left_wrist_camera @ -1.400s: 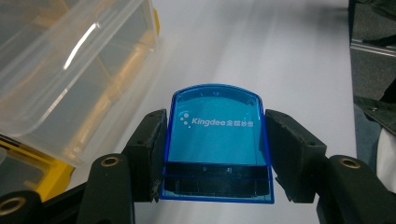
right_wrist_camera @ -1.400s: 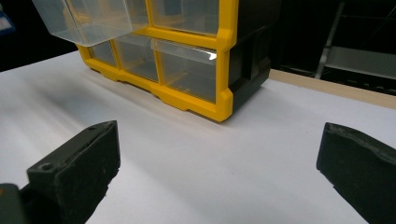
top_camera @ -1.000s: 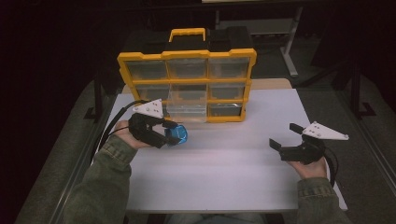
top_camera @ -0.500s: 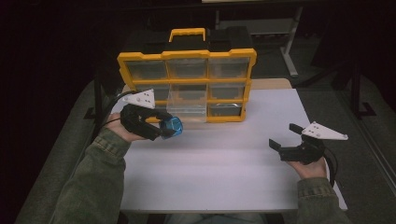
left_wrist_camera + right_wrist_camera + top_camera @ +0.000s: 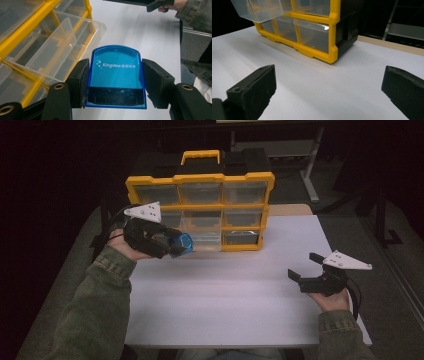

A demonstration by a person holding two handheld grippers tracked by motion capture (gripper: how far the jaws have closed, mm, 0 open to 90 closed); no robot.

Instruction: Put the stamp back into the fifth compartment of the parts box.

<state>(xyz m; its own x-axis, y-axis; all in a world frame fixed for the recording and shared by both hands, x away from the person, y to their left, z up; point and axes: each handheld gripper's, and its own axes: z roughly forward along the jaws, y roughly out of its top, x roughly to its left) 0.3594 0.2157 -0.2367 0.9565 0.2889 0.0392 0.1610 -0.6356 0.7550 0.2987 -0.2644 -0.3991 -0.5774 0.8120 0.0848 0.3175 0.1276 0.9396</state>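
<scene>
Clamping blue case (image 5: 116,75), left claw (image 5: 115,82) beside pulled-out drawer (image 5: 75,37); right claw (image 5: 329,92) apart over bare table (image 5: 225,295).

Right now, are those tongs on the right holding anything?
No, the right tongs stand wide open with only the bare white table between their jaws.

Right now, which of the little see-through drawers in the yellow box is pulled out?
The middle drawer of the yellow organizer, in the centre column, sticks out toward the table. All the other drawers sit flush in their slots.
</scene>
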